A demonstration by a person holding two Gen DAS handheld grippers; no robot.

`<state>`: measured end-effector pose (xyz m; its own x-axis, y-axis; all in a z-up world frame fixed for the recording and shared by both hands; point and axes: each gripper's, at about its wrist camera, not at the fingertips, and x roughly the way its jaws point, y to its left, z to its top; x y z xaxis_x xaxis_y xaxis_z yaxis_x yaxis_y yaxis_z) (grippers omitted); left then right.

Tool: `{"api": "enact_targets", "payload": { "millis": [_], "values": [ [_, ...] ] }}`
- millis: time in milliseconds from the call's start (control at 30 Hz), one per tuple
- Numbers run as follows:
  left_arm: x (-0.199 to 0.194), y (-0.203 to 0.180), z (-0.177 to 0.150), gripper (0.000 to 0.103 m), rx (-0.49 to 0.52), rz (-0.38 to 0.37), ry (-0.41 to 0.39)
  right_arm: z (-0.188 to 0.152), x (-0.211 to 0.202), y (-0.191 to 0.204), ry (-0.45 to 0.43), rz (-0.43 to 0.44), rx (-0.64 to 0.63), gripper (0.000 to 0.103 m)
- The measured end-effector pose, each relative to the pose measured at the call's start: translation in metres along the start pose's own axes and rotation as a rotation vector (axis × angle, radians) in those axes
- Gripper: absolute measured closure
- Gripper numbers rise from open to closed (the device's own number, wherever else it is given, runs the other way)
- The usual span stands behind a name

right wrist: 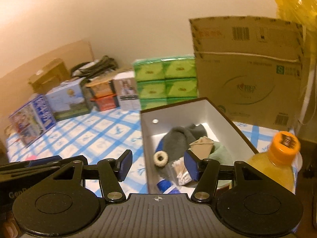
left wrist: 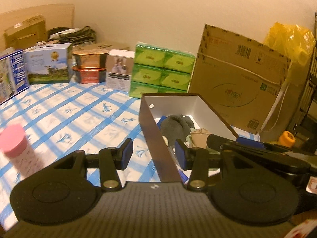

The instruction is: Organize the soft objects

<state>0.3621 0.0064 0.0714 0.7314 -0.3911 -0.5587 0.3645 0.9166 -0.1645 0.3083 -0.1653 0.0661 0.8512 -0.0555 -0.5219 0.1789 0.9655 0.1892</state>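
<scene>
An open white-lined box (left wrist: 152, 130) (right wrist: 223, 117) stands on the blue checked cloth. Inside lie a grey sock (left wrist: 176, 127) (right wrist: 178, 136), a beige cloth (left wrist: 200, 132) (right wrist: 202, 146), a green cloth (right wrist: 220, 152), a cream hair ring (right wrist: 160, 158) and a bag of cotton swabs (right wrist: 181, 172). My left gripper (left wrist: 153, 154) is open and empty, straddling the box's left wall. My right gripper (right wrist: 158, 165) is open and empty, straddling the same wall, its right finger above the box's contents.
Green tissue packs (left wrist: 162, 69) (right wrist: 166, 81), a large cardboard box (left wrist: 241, 75) (right wrist: 249, 69) and several cartons (left wrist: 47, 65) line the back. A pink-lidded cup (left wrist: 13, 140) stands left. An orange-capped juice bottle (right wrist: 277, 158) stands right of the box.
</scene>
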Motion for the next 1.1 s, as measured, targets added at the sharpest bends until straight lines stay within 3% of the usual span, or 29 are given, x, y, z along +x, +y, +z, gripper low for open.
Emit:
{"api": "enact_targets", "payload": {
  "millis": [133, 233, 500, 1100],
  "values": [
    [-0.038, -0.003, -0.016, 0.059, -0.024, 0.049, -0.020, -0.009, -0.031, -0.003, -0.019, 0.056, -0.011, 0.043],
    [-0.065, -0.007, -0.029, 0.053, -0.045, 0.081, -0.029, -0.016, -0.048, -0.008, -0.011, 0.085, -0.019, 0.043],
    [-0.119, -0.030, -0.070, 0.051, -0.058, 0.164, -0.031, -0.044, -0.092, -0.032, 0.004, 0.134, -0.056, 0.041],
    [-0.179, -0.092, -0.149, 0.050, -0.109, 0.276, 0.018, -0.107, -0.167, -0.077, 0.058, 0.297, -0.172, 0.039]
  ]
}}
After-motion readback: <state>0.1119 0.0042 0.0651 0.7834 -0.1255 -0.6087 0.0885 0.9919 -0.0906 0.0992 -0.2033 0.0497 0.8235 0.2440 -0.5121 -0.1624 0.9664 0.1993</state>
